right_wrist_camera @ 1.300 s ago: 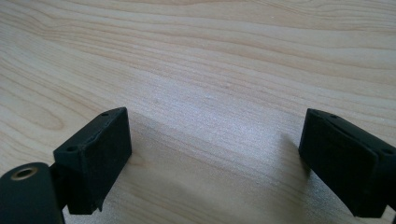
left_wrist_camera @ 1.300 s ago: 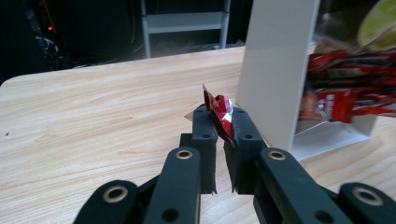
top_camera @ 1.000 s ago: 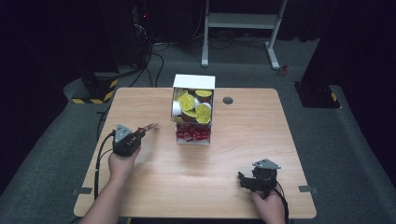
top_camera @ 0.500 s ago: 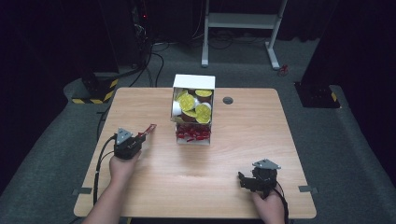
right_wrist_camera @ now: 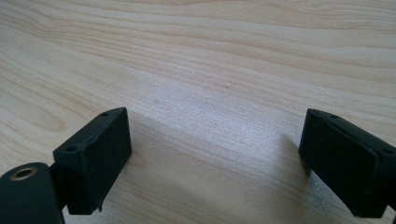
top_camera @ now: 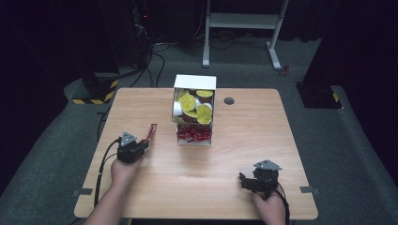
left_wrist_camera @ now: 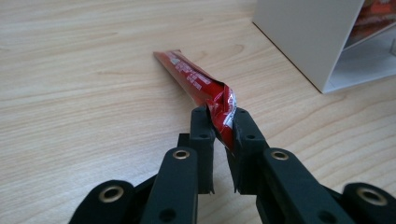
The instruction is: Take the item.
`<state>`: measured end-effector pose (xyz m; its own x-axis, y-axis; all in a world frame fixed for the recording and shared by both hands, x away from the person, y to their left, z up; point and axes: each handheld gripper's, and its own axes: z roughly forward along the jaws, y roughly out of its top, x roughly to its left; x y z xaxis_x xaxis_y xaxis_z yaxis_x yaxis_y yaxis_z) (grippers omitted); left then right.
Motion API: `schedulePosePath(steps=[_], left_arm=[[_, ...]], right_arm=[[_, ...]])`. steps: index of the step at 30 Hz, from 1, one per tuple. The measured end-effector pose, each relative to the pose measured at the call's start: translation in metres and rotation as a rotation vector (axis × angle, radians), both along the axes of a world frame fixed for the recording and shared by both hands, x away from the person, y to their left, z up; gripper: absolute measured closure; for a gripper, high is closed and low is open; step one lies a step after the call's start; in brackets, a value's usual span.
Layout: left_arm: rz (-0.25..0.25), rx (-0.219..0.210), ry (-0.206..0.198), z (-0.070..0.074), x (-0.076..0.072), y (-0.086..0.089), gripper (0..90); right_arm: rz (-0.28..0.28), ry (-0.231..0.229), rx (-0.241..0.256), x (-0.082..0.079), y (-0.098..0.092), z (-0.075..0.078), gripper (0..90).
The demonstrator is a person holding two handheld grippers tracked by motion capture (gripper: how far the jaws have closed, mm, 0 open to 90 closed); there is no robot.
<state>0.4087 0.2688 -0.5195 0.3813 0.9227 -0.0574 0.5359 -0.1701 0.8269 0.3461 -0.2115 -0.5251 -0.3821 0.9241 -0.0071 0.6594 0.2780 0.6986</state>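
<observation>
Left of box (top_camera: 194,112), left gripper (left_wrist_camera: 219,122) pinches red packet (left_wrist_camera: 196,81); right gripper (right_wrist_camera: 215,158) gapes near edge.

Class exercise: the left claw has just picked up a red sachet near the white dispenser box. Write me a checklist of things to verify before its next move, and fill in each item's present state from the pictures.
1. Left claw is shut on the red sachet: ok, the jaws pinch one crumpled end.
2. Grip is central and secure: not ok, only the end is held and the rest sticks out ahead.
3. Sachet is clear of the white dispenser box: ok, a gap of bare wooden table shows between them.
4. Right claw is free: ok, jaws wide apart over bare wood.
5. The two claws are apart: ok, they sit at opposite sides of the table.
6. Sachet is sealed and undamaged: cannot tell.
</observation>
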Motion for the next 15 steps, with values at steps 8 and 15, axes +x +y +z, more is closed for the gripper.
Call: schedulePosePath(steps=[8, 15], left_arm=[[0.013, 0.011, 0.025, -0.003, 0.010, -0.002, 80.5], [0.016, 0.009, 0.038, -0.004, 0.012, -0.001, 79.5]], right_arm=[[0.000, 0.000, 0.000, 0.000, 0.000, 0.000, 9.2], [-0.001, 0.000, 0.000, 0.000, 0.000, 0.000, 9.1]])
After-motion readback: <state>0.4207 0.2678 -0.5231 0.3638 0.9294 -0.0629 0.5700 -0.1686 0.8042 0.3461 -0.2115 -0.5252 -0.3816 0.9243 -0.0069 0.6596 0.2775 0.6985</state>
